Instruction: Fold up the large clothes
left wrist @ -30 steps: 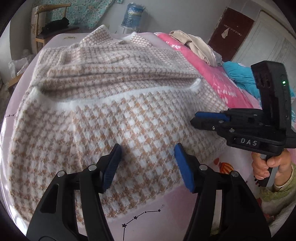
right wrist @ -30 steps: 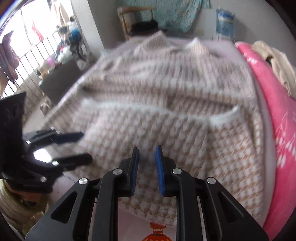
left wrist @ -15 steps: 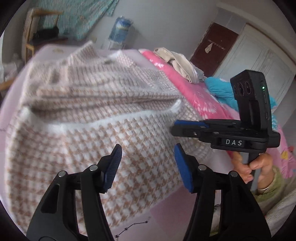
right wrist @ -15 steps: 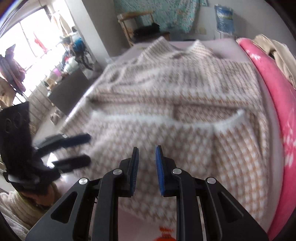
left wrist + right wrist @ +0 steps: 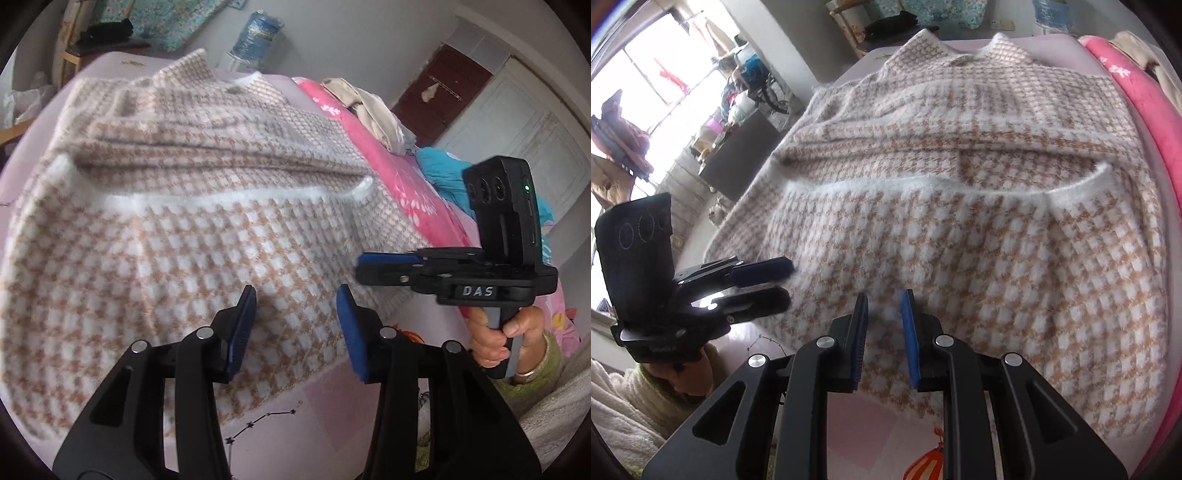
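I am looking down at the sweater (image 5: pixel 192 236) lying flat on the bed (image 5: pixel 332 435) – a large checked knit, collar at the far end, its bottom part already doubled up so a white hem band runs across the middle from nine to three o'clock. Its long axis is running away from me, toward twelve o'clock, and the near folded edge is lying crosswise just ahead of both claws.

My left claw (image 5: pixel 295 325) is hovering over the near edge with the knit at twelve o'clock from it; its jaws are closing, but nothing is sitting between the pads – I am seeing fabric below the gap, not in it. My right claw (image 5: pixel 884 332) is narrow and easing open, also empty, with the sweater spreading from eleven to two o'clock ahead of it. In the left view the right claw is pointing in from three o'clock at the sweater's right side edge, beside the pink blanket (image 5: pixel 406 184).

I am judging the next fold to hinge on that crosswise near edge – each claw is nearest its own corner, left for the nine o'clock side, right for the three o'clock side, so both would be lifting toward the collar together.
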Demonstrator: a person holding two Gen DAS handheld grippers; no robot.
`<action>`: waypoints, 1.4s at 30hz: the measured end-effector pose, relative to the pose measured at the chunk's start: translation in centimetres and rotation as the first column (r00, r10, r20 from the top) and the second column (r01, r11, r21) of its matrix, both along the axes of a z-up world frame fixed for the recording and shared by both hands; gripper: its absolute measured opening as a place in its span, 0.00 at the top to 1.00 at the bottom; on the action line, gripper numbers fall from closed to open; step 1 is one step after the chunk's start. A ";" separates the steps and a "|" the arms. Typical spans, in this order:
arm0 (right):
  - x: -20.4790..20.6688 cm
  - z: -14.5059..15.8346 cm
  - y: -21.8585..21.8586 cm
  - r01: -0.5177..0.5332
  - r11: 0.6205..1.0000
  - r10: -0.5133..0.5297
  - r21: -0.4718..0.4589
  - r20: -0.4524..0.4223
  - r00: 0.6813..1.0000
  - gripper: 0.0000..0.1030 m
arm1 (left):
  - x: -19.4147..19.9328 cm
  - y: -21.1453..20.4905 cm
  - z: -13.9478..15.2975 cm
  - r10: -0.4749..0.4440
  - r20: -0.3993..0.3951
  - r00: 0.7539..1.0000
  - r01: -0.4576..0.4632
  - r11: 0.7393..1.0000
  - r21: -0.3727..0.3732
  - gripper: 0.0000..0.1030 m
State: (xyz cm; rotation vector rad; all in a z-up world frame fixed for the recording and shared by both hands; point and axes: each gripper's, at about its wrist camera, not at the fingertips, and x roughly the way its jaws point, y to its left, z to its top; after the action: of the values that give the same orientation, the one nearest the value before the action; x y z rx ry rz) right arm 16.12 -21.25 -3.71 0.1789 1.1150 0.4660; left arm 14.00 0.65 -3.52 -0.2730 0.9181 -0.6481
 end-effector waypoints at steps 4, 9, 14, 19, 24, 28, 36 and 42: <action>-0.8 0.7 -2.4 0.095 0.993 -0.091 -0.066 0.064 0.994 0.71 | -0.5 1.8 1.1 0.084 0.049 0.995 -0.086 0.995 0.045 0.51; -1.0 -0.1 -5.5 0.227 0.960 -0.211 -0.163 0.112 0.971 0.62 | 0.7 4.8 -0.2 0.247 0.018 0.969 -0.247 0.959 0.140 0.50; -1.0 -2.0 -6.6 0.239 0.934 -0.220 -0.265 0.101 0.970 0.54 | 1.3 6.0 -1.0 0.287 -0.003 0.958 -0.284 0.949 0.139 0.52; -2.1 -0.4 -8.1 0.296 0.929 -0.272 -0.221 0.133 0.953 0.53 | 0.5 5.8 -0.2 0.298 0.041 0.954 -0.301 0.936 0.184 0.47; -2.4 0.7 -9.0 0.333 0.922 -0.303 -0.198 0.166 0.938 0.48 | 0.4 6.1 -0.1 0.326 0.055 0.944 -0.330 0.918 0.222 0.42; -2.3 1.1 -8.8 0.337 0.928 -0.308 -0.162 0.177 0.935 0.43 | 0.8 6.6 -0.8 0.345 0.031 0.938 -0.342 0.912 0.226 0.42; -1.7 -2.3 -7.7 0.299 0.929 -0.279 -0.216 0.119 0.953 0.39 | 1.0 5.9 -0.8 0.344 0.037 0.938 -0.341 0.901 0.267 0.40; -1.9 -2.1 -7.1 0.277 0.940 -0.258 -0.198 0.117 0.959 0.27 | 1.1 5.6 -0.8 0.348 0.019 0.937 -0.338 0.898 0.282 0.35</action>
State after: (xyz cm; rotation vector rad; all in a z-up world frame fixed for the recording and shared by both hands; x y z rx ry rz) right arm 14.19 -28.40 -5.80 0.1182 1.0267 0.1087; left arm 15.14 6.23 -4.27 -0.1840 0.9514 -0.1819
